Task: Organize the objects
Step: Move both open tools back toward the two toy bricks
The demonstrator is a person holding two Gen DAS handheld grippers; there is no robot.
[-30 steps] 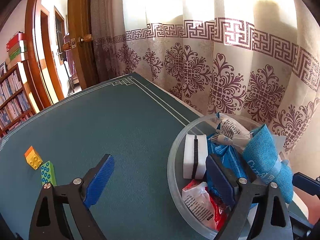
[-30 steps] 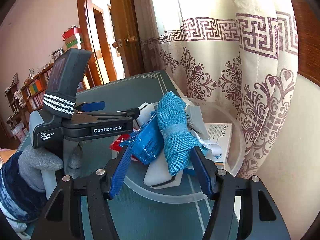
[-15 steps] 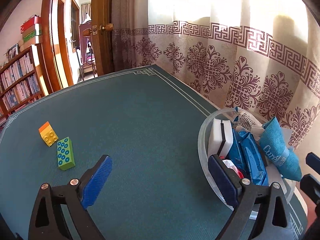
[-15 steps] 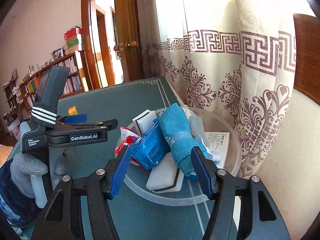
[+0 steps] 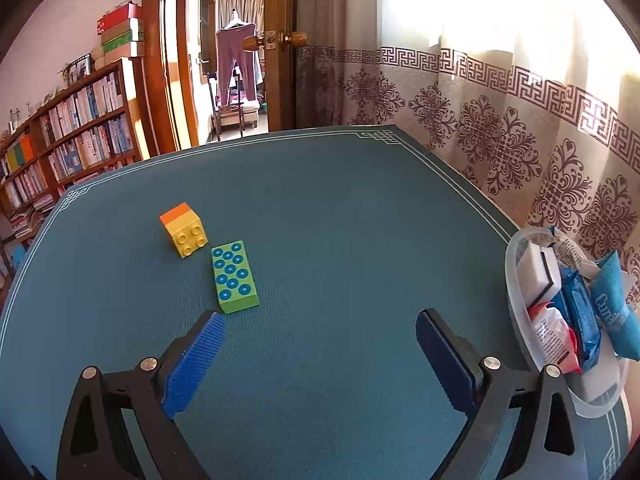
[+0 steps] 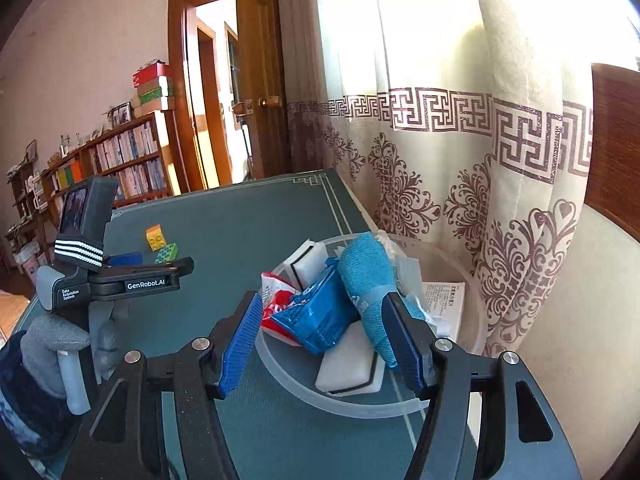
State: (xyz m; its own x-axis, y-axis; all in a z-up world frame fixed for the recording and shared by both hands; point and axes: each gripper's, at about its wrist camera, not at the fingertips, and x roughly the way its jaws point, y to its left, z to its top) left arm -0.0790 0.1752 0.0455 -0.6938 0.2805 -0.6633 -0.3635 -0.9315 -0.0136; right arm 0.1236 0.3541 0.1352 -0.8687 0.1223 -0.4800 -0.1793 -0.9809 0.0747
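A green brick with blue studs (image 5: 234,277) and a yellow-orange brick (image 5: 184,229) lie side by side on the blue table mat (image 5: 340,220). My left gripper (image 5: 320,336) is open and empty, just short of the green brick. A clear plastic bowl (image 6: 360,404) at the table's right edge holds a blue cloth roll (image 6: 366,276), blue packets, a red-white packet and white sponges. My right gripper (image 6: 322,320) is open and empty, hovering at the bowl's near rim. The left gripper (image 6: 132,260) and both bricks also show in the right wrist view.
A patterned curtain (image 5: 520,128) hangs along the table's right side. An open wooden door (image 5: 280,40) and a bookshelf (image 5: 72,136) stand beyond the far edge. The bowl also shows in the left wrist view (image 5: 516,312).
My left gripper has swung left, away from the bowl toward the two bricks. My right gripper has pulled back slightly from the bowl. Both stay open.
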